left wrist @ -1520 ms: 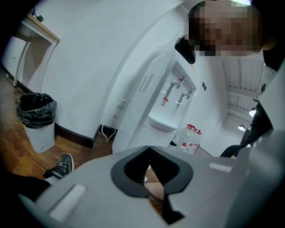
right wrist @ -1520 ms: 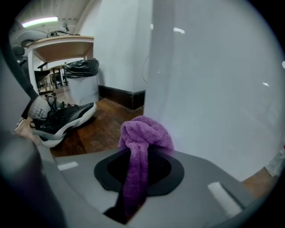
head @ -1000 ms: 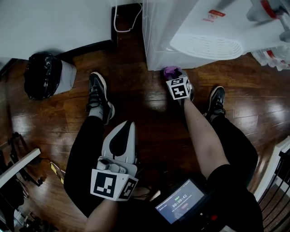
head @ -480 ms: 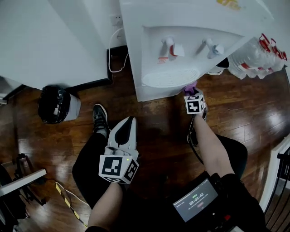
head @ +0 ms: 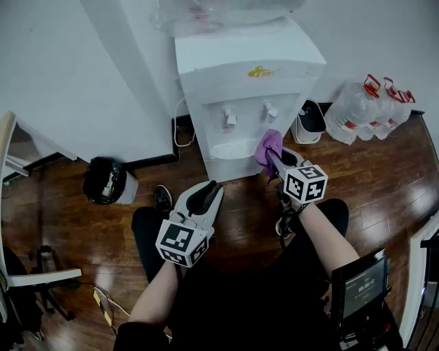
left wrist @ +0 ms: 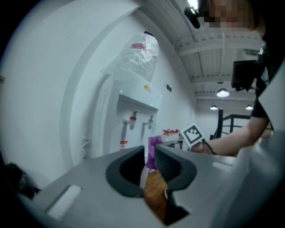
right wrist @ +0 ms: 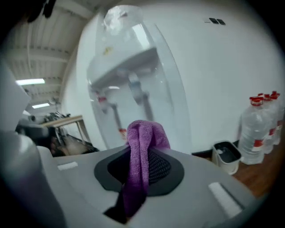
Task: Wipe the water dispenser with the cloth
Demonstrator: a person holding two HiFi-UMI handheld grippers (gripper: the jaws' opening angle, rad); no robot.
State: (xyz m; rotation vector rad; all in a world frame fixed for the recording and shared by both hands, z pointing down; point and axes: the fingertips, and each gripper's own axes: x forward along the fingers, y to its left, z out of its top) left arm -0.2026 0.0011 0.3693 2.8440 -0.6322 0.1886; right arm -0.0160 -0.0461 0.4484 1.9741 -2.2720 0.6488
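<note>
Gripping a purple cloth [head: 269, 145], the right gripper [head: 272, 158] sits centre frame in head view. Its jaws are clenched on the cloth's middle. In the right gripper view the cloth bunches up above the pads and a tail hangs down through the gap.

The cloth is just in front of the water dispenser [head: 247, 75], over its lower front. It is below the right tap [head: 271, 110] and at the right edge of the drip tray [head: 230, 147]. Can't tell if the cloth touches the panel.

The dispenser is white and upright against the wall, top centre of frame, with a clear bottle [head: 219, 10] on top. Its left tap [head: 229, 118] has a red tag.

The left gripper [head: 214, 186] is lower centre-left, well apart from the dispenser and pointing toward it. Its jaws are nearly together with a thin slit between them and nothing gripped. In the left gripper view only floor and the far cloth show through the slit.

- Dark wood floor [head: 68, 226].
- Black trash bin [head: 106, 180] at left, near the wall.
- Small white bin [head: 310, 122] just right of the dispenser.
- Water jugs [head: 370, 103] with red caps, upper right, by the wall.
- Screen device [head: 360, 291] at lower right, by the person's right arm.
</note>
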